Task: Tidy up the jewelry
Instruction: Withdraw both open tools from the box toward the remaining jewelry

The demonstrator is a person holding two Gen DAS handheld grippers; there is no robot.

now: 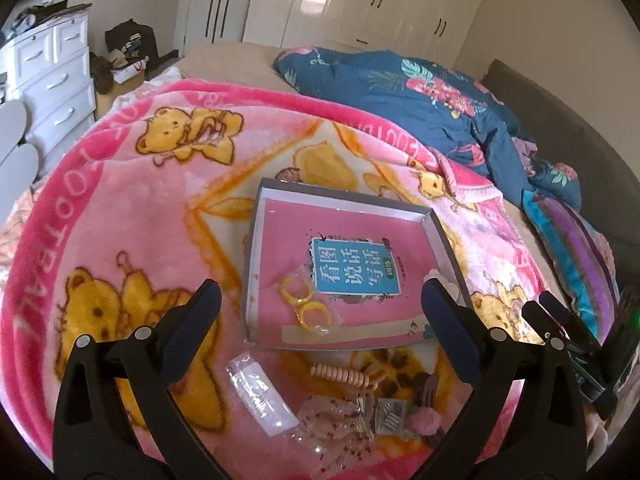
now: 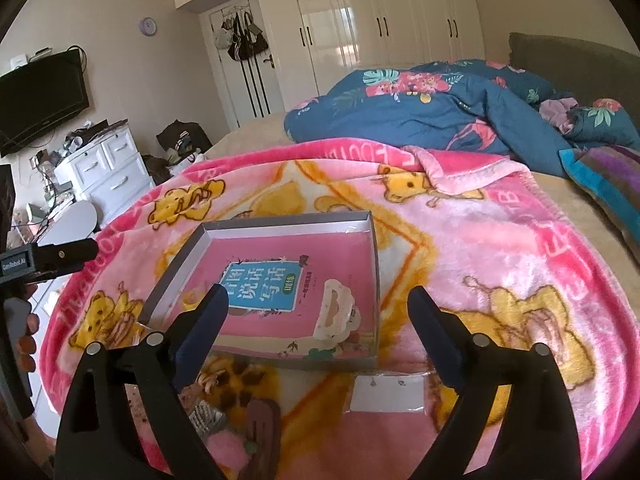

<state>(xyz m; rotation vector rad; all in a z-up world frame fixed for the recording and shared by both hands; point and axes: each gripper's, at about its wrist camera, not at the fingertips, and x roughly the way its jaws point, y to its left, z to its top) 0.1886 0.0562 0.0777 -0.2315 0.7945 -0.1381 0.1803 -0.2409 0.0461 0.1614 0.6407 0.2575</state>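
Bedding: pink plush blanket printed with yellow bears [image 1: 132, 208] covers the bed and carries everything below.
Container: shallow grey cardboard box lid [image 1: 256, 216] lies open side up on the blanket, with a pink book bearing a blue title panel [image 1: 356, 268] flat inside it.
Already inside: clear packet of yellow plastic rings [image 1: 308, 304] lies on the book's near-left part; a cream scalloped hair claw [image 2: 334, 312] rests at the near-right corner.
Outside, near edge: coiled peach spiral hair tie [image 1: 340, 376], small clear plastic bag with white backing [image 1: 260, 392], crinkled clear bag with red specks [image 1: 332, 424], small silver metal comb clip [image 1: 390, 414], brown hair clip [image 2: 262, 428], pink fluffy pompom piece [image 2: 224, 450] and a white earring card in a clear sleeve [image 2: 386, 396] — all loose on the blanket, close together.
Left gripper [image 1: 320, 300]: fingers spread wide, nothing between them, held above the box's near edge.
Right gripper [image 2: 316, 308]: fingers spread apart too, empty, aimed at the box.
Step in hand: likely between picks — two items boxed, the rest waiting.
Next move calls for: lowering one claw over a loose piece, probably the spiral tie or the earring card, and pinching lightly, since the plush pile gives and the thin sleeves may slide.
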